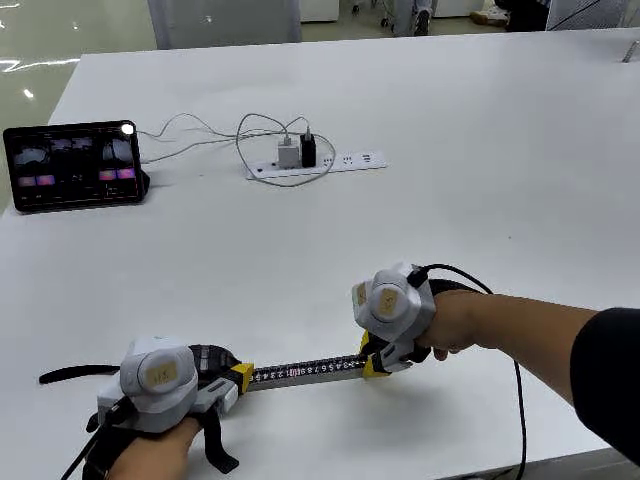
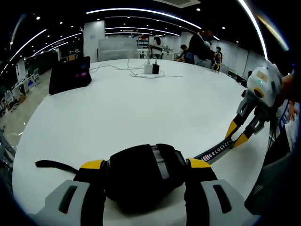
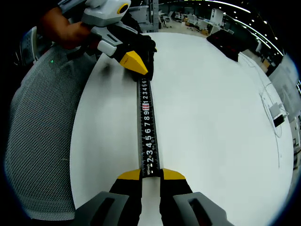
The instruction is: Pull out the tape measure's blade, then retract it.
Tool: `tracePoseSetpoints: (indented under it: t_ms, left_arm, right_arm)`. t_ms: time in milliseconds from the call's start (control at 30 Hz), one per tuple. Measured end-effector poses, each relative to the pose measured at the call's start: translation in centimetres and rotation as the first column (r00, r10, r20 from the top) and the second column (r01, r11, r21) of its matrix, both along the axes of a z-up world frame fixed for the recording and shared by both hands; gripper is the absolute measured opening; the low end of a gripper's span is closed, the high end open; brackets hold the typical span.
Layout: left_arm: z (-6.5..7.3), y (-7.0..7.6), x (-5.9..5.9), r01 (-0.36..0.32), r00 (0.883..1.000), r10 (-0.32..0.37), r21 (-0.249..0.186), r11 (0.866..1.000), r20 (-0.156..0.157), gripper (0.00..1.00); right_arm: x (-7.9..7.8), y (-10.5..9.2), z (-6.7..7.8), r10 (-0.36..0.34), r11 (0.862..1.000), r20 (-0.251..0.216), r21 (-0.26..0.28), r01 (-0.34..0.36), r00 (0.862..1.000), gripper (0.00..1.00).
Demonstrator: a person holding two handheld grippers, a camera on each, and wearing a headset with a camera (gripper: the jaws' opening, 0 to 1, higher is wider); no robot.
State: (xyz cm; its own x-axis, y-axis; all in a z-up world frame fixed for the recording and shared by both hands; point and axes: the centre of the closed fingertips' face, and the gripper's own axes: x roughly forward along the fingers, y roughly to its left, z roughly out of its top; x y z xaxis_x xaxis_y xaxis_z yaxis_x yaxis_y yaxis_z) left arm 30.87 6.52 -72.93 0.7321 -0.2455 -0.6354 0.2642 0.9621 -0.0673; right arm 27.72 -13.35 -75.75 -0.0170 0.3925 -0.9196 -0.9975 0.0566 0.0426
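The black tape measure case (image 2: pixel 143 176) sits on the white table near its front edge, clamped between the yellow-tipped jaws of my left gripper (image 1: pixel 225 378). Its black blade (image 1: pixel 305 371) with white numerals runs flat along the table to the right. My right gripper (image 1: pixel 372 362) is shut on the blade's end. In the right gripper view the blade (image 3: pixel 146 134) stretches from my right gripper (image 3: pixel 150 174) up to the case (image 3: pixel 138 49) held by the left gripper. A black wrist strap (image 1: pixel 70 374) trails left of the case.
A dark tablet (image 1: pixel 72 164) stands at the far left of the white table (image 1: pixel 450 200). A white power strip (image 1: pixel 315 163) with plugged chargers and looping cables lies behind the middle. A mesh chair back (image 3: pixel 42 141) is beside the table edge.
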Motion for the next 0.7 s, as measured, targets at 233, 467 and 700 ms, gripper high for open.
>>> tracePoseSetpoints:
  t_ms: [233, 467, 700]
  left_arm:
    - [-0.01, -0.03, 0.00, 0.000, 1.000, 0.000, 0.000, 1.000, -0.001, 0.64]
    - [-0.03, -0.02, 0.00, -0.001, 1.000, 0.001, -0.001, 1.000, 0.000, 0.64]
    - [0.01, -0.05, -0.02, 0.000, 1.000, 0.000, -0.002, 1.000, 0.003, 0.64]
  right_arm:
    - [0.06, 0.30, -0.03, -0.007, 1.000, 0.000, 0.004, 0.007, 1.000, 0.10]
    - [-0.01, 0.63, -0.02, -0.009, 1.000, 0.003, 0.000, 0.009, 1.000, 0.10]
    - [0.03, 0.87, -0.02, -0.002, 1.000, 0.005, -0.001, 0.002, 1.000, 0.10]
